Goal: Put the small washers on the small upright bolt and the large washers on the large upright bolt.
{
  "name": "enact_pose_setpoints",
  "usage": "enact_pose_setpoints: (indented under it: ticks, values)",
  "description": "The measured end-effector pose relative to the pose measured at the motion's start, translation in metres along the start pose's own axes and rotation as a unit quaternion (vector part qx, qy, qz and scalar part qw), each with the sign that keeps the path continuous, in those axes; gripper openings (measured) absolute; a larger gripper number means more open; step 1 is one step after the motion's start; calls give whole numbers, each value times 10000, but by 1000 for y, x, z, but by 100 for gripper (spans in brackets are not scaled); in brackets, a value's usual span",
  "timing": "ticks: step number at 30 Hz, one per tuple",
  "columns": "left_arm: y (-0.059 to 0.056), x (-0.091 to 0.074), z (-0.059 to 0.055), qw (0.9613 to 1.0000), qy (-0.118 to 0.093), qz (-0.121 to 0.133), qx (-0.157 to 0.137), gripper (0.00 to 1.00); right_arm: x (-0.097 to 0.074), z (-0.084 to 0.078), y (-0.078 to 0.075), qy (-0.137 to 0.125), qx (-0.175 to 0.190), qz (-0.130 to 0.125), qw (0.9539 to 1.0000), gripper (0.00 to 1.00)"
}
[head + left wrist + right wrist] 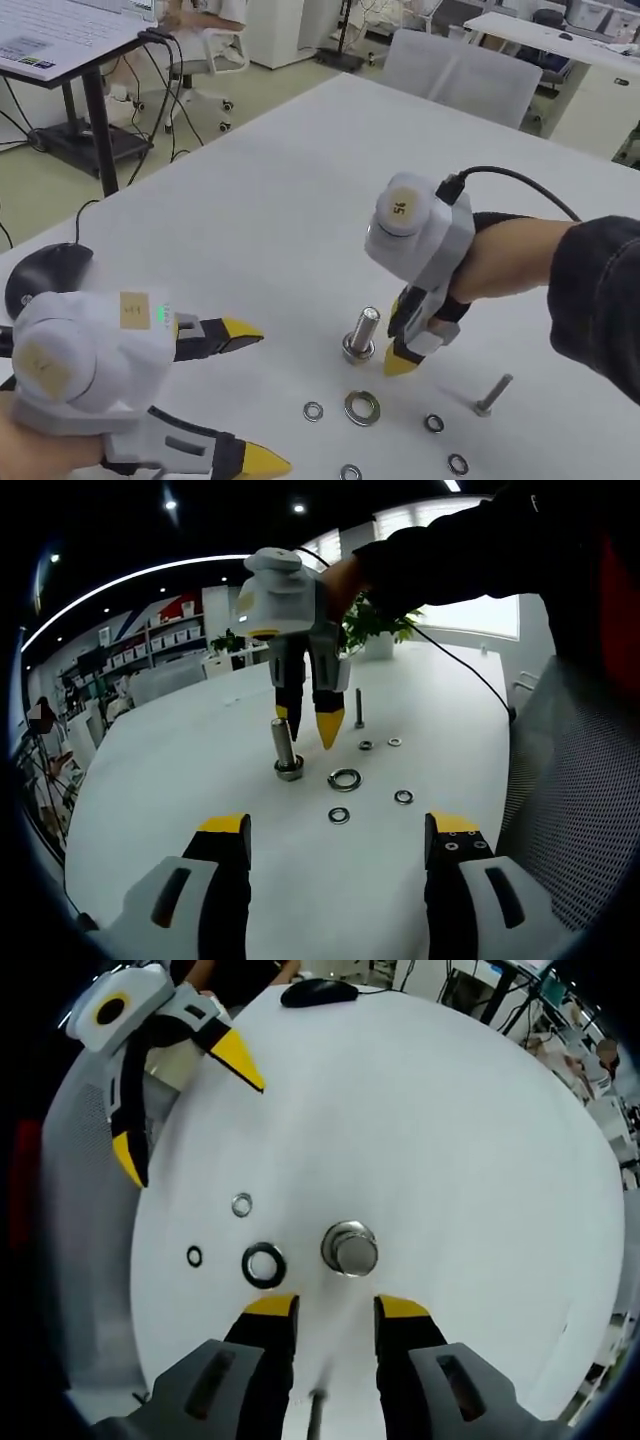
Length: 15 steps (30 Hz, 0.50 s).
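Jaws of right tool [400, 360] partly open, empty, beside large bolt [362, 335]; left tool [258, 396] wide open, empty

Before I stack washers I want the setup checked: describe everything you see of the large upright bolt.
The large upright bolt is shiny silver metal, a thick shaft with a rounded top, standing vertically, wider end down on the white table. Whether that base is only its head or carries a washer cannot be told. The right gripper hovers open just beside it, fingers apparently clear of it. A large washer lies loose nearby.
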<state>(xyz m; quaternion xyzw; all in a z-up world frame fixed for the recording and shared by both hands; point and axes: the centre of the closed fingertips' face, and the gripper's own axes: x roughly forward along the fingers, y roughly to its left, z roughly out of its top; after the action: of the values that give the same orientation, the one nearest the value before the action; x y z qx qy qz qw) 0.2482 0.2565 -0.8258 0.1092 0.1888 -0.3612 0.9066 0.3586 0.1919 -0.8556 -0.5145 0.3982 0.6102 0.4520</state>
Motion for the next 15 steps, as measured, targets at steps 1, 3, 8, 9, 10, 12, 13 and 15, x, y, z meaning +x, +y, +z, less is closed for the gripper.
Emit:
enact_pose_setpoints:
  ticks: [1, 3, 8, 9, 10, 12, 13, 15]
  values:
    - [0, 0, 0, 10000, 7, 3, 10, 70, 0, -1, 1, -2, 0, -6, 10000, 32]
    - [0, -1, 1, 10000, 4, 2, 19, 70, -1, -2, 5, 0, 14, 0, 10000, 32]
    - [1, -3, 4, 10000, -1, 31, 71, 70, -2, -1, 13, -60, 6, -25, 10000, 32]
    - [1, -4, 4, 10000, 5, 36, 86, 70, -2, -1, 15, -79, 1, -34, 10000, 32]
    - [1, -4, 5, 10000, -2, 36, 90, 70, -2, 0, 17, -81, 1, -29, 10000, 32]
    - [1, -5, 6, 9999, -9, 47, 113, 70, -2, 0, 21, -93, -28, -40, 9999, 32]
    - [1, -6, 6, 9999, -4, 53, 119, 70, -2, 0, 23, -101, -29, -38, 9999, 32]
    - [1, -6, 7, 9999, -5, 61, 133, 70, -1, 1, 29, -124, -45, -28, 9999, 32]
